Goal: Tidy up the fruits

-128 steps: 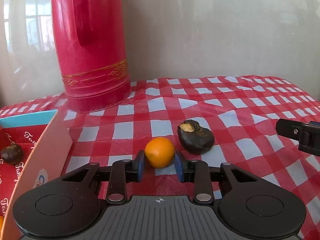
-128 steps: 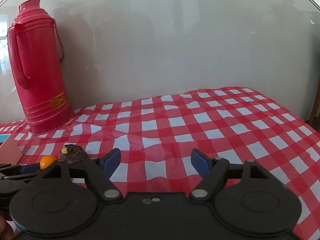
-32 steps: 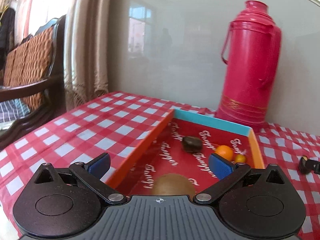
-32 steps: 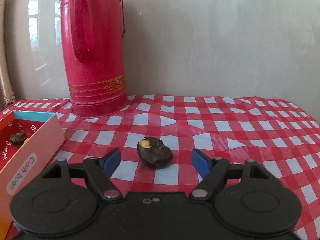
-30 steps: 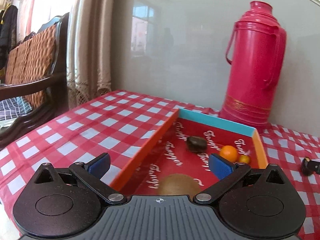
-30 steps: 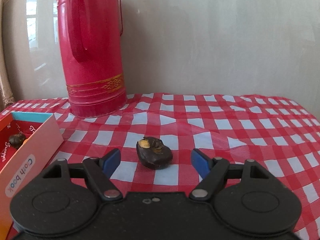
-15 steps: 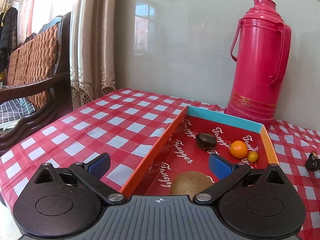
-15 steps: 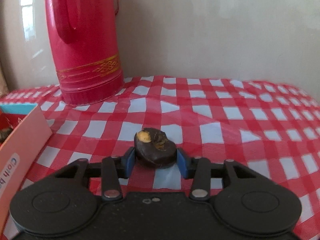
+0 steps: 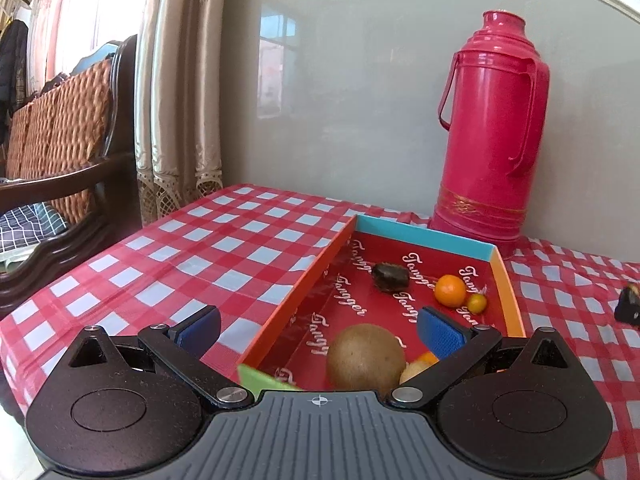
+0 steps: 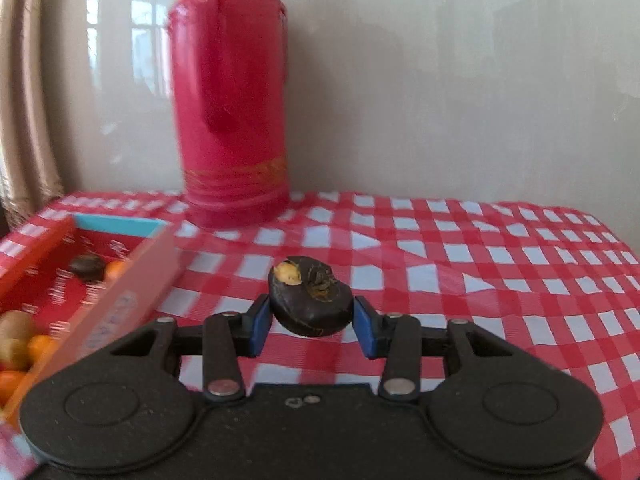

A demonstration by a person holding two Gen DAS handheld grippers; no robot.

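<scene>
My right gripper is shut on a dark, blackened fruit with a yellow spot and holds it just above the checked cloth, right of the red box. My left gripper is open and empty, over the near end of the box. In the box lie a brown kiwi, a dark fruit, an orange, a small kumquat and more orange fruit by the near right corner. The right gripper's tip shows far right in the left wrist view.
A tall red thermos stands behind the box against the wall, also in the right wrist view. A wooden wicker chair and curtain are left of the table. The table's left edge runs close to my left gripper.
My right gripper closed on the dark fruit, lifted it off the cloth and swung toward the box. My left gripper, open, drew back slightly from the box.
</scene>
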